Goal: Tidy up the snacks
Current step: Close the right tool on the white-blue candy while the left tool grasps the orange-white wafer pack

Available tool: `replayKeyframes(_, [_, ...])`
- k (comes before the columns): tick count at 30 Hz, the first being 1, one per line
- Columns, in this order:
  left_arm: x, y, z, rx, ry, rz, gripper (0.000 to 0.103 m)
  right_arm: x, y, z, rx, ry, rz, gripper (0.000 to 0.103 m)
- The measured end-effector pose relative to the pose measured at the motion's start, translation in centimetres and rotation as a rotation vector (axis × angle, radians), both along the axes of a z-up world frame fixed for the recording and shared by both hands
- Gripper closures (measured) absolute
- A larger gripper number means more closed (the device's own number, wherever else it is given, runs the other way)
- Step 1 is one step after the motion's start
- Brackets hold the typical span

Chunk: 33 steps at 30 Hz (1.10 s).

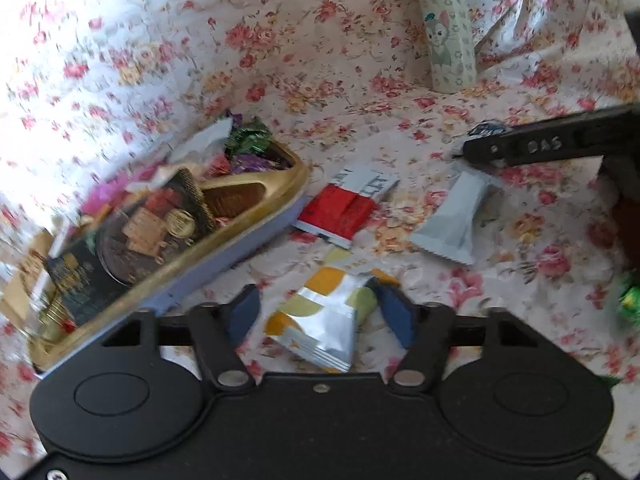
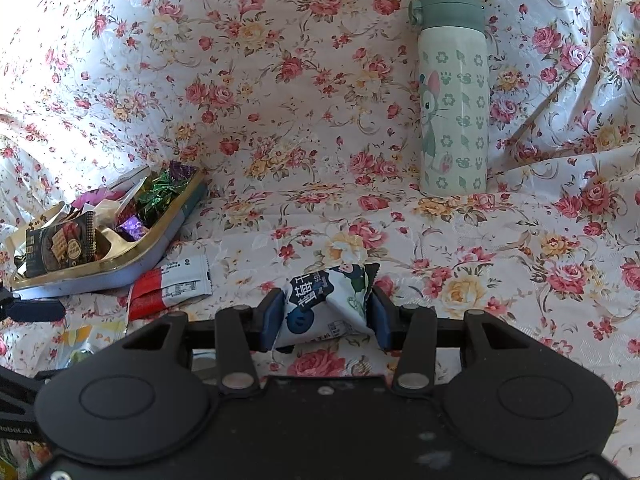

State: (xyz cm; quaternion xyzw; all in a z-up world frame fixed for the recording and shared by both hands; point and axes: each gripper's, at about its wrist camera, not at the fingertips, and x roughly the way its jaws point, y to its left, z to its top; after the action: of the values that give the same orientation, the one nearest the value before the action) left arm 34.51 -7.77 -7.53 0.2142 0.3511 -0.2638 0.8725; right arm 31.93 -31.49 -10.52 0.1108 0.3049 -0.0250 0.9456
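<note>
Right wrist view shows my right gripper (image 2: 326, 312) with its jaws squeezed on a small blue-and-white snack packet (image 2: 328, 304), lifted a little above the flowery cloth (image 2: 280, 100) that covers the bench. I use the snack tray (image 2: 152, 252) as my landmark. It is gold inside, pale blue outside, and full of shiny wrapped sweets and a dark biscuit pack (image 2: 60, 250). The held packet is to the right of the tray and nearer to me. A red-and-white packet (image 2: 172, 286) lies just beside the tray's near corner. A green bottle (image 2: 454, 96) with a cartoon cat stands far right of the tray, well apart.

Left wrist view shows my left gripper (image 1: 320, 316) with jaws wide apart, one on each side of a silver, orange and green packet (image 1: 320, 320); I cannot tell if they touch it. A plain silver packet (image 1: 452, 220) lies further right of the tray.
</note>
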Motion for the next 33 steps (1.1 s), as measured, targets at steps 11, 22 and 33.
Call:
replayKeyframes(11, [0.3, 0.3, 0.5, -0.066, 0.117, 0.224, 0.05, 0.0, 0.0, 0.0, 0.0, -0.002, -0.001, 0.056])
replayKeyframes(22, [2.2, 0.2, 0.2, -0.125, 0.193, 0.31, 0.046, 0.0, -0.1, 0.0, 0.006, -0.004, -0.005, 0.056])
replayKeyframes(33, [0.8, -0.2, 1.0, -0.163, 0.147, 0.357, 0.061, 0.0, -0.1, -0.1, 0.009, -0.007, -0.007, 0.056])
